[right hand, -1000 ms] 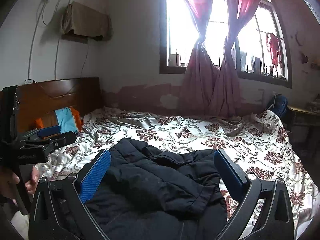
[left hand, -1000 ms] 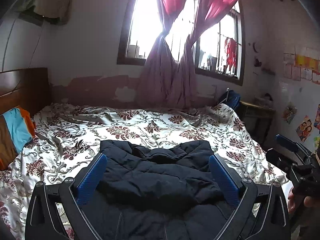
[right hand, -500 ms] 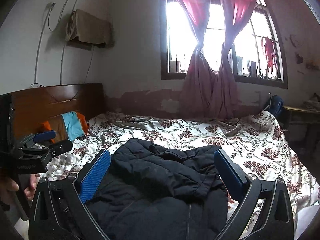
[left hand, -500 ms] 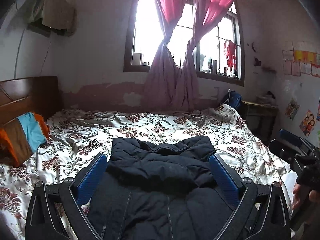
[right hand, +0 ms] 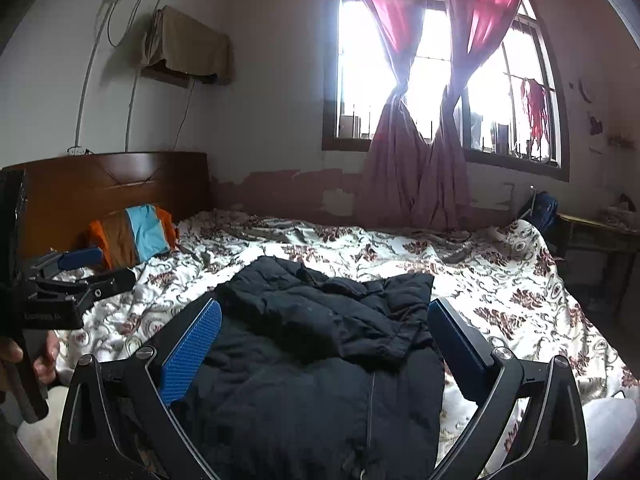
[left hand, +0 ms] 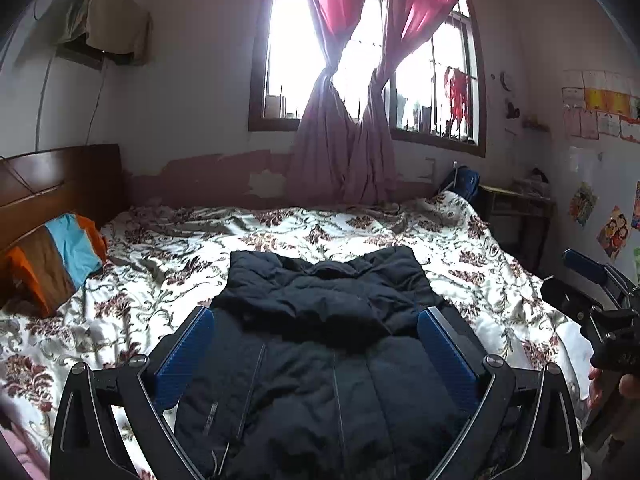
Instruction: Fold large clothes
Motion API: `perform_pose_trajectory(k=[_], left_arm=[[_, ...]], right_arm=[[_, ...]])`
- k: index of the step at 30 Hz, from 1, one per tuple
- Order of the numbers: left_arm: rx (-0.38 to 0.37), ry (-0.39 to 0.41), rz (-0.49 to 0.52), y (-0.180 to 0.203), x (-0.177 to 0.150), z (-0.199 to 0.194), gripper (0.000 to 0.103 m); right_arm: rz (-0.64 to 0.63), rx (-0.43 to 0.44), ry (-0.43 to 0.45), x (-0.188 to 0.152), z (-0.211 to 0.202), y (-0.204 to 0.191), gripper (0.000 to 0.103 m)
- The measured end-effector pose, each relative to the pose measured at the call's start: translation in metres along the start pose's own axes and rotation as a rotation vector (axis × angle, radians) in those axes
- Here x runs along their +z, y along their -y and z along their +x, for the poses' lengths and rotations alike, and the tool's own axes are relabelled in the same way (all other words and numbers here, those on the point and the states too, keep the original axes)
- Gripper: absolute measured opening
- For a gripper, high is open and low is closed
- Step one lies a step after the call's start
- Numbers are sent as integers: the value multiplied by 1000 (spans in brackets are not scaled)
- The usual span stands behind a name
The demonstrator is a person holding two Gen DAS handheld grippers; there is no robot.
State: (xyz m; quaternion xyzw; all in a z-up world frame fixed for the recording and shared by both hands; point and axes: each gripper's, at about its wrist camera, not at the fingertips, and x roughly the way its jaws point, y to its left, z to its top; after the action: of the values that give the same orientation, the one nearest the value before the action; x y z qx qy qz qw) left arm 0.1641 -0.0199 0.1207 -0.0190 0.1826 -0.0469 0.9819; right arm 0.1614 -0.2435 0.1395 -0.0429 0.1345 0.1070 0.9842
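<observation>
A dark navy puffer jacket (left hand: pixel 320 344) lies on the flowered bedspread (left hand: pixel 360 236), its upper part doubled over the body in a rumpled layer. My left gripper (left hand: pixel 316 344) hovers above it, open, its blue pads (left hand: pixel 184 356) wide apart with nothing between them. At the right edge of that view a hand holds the right gripper (left hand: pixel 588 284) beside the bed. In the right wrist view the jacket (right hand: pixel 312 360) fills the near centre, and my right gripper (right hand: pixel 324 344) stands open over it, holding nothing. The left gripper (right hand: pixel 76 276) shows at the far left.
A striped orange, brown and blue pillow (left hand: pixel 60 256) leans on the wooden headboard (left hand: pixel 60 184) at left. Tied pink curtains (left hand: pixel 344 140) hang at the window behind the bed. A blue backpack (left hand: pixel 464 180) and a small desk (left hand: pixel 516 204) stand at the far right.
Both grippers have drawn back and risen, so more of the jacket's lower body and the wall shows. The jacket lies where it was; both grippers stayed open.
</observation>
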Motion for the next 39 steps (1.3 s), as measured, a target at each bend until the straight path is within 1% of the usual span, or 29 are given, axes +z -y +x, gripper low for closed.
perform_pose_trajectory(k=[4, 9, 13, 17, 21, 27, 30, 31, 33, 35, 38, 39], left_arm=[[19, -39, 2, -1, -14, -4, 102], [39, -71, 15, -2, -29, -4, 102], [43, -83, 14, -5, -39, -4, 102], [47, -91, 23, -7, -51, -6, 102], [64, -114, 61, -10, -69, -10, 102], [72, -156, 132, -19, -99, -22, 102], [80, -220, 172, -23, -119, -23, 102], [82, -237, 178, -24, -123, -22, 102], [85, -294, 190, -27, -135, -19, 102], [109, -344, 189, -30, -146, -15, 102], [131, -421, 180, -36, -159, -7, 102], [140, -443, 184, -37, -163, -3, 102]], right_arm=[[-14, -11, -22, -15, -4, -4, 101], [-22, -29, -18, -28, -12, -10, 101], [-6, -38, -19, -39, -18, -12, 101], [-30, -49, -45, -52, -20, -12, 101], [-67, -55, -112, -67, -22, -10, 101], [-100, -49, -260, -98, -20, -4, 101], [-89, -34, -316, -110, -18, -1, 101], [-79, -18, -359, -117, -14, 0, 101], [-43, 2, -420, -128, -7, 2, 101], [-15, 27, -483, -139, 2, 3, 101], [-44, 17, -603, -159, 17, -2, 101], [-61, 11, -628, -164, 20, -6, 101]])
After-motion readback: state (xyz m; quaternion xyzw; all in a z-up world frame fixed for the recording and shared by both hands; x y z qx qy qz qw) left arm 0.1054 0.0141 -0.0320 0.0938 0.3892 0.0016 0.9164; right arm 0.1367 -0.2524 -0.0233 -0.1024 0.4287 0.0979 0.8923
